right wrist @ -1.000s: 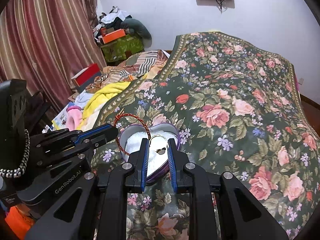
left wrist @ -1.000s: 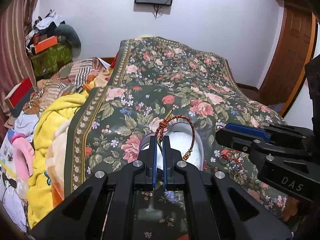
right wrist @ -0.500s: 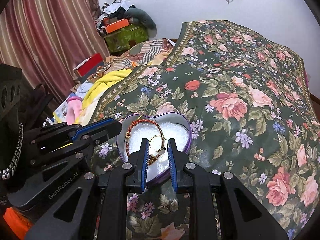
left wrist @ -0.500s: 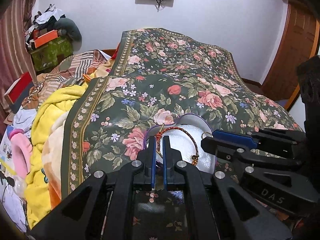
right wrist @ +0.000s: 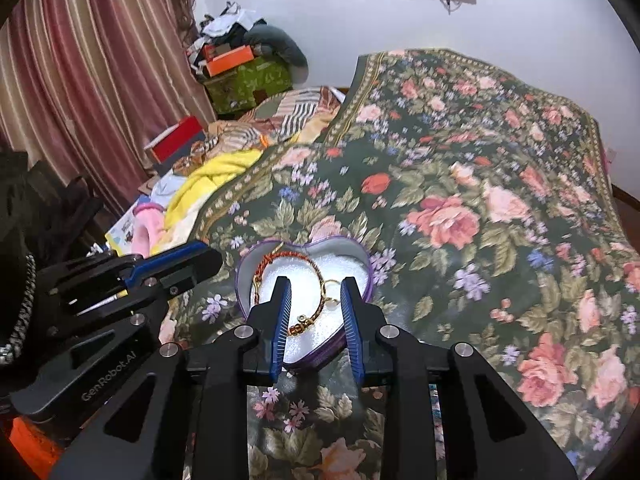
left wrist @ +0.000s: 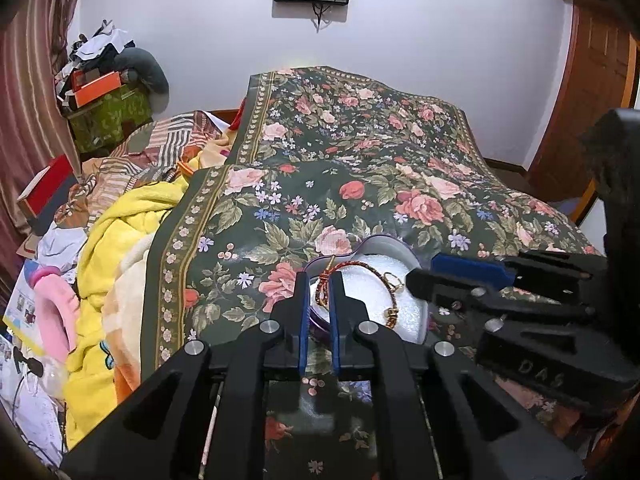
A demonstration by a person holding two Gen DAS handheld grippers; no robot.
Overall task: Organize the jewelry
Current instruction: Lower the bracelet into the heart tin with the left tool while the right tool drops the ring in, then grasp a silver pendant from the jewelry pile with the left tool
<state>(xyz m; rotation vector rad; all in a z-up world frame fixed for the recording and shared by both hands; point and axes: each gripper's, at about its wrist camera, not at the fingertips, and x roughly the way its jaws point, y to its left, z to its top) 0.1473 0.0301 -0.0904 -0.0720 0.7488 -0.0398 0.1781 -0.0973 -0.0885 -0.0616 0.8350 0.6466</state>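
A purple heart-shaped box (right wrist: 366,264) with a white lining sits on the floral bedspread; it also shows in the left wrist view (left wrist: 400,242). A red and gold cord bracelet (right wrist: 316,270) lies inside it, and a small gold ring (right wrist: 333,291) lies beside the cord. My left gripper (left wrist: 319,280) stands over the box's left edge, jaws slightly apart around the bracelet (left wrist: 352,266) end. My right gripper (right wrist: 314,288) is open and empty over the box's near side, the ring between its fingers.
The green floral bedspread (right wrist: 460,184) covers the bed. Yellow and striped blankets (left wrist: 120,224) are heaped at the bed's left side. Boxes and clothes (left wrist: 108,96) are stacked by the curtain. A wooden door (left wrist: 592,92) stands at the right.
The left gripper came down with the bracelet into the box and its jaws have parted a little. The right gripper opened wide and let the gold ring go into the box.
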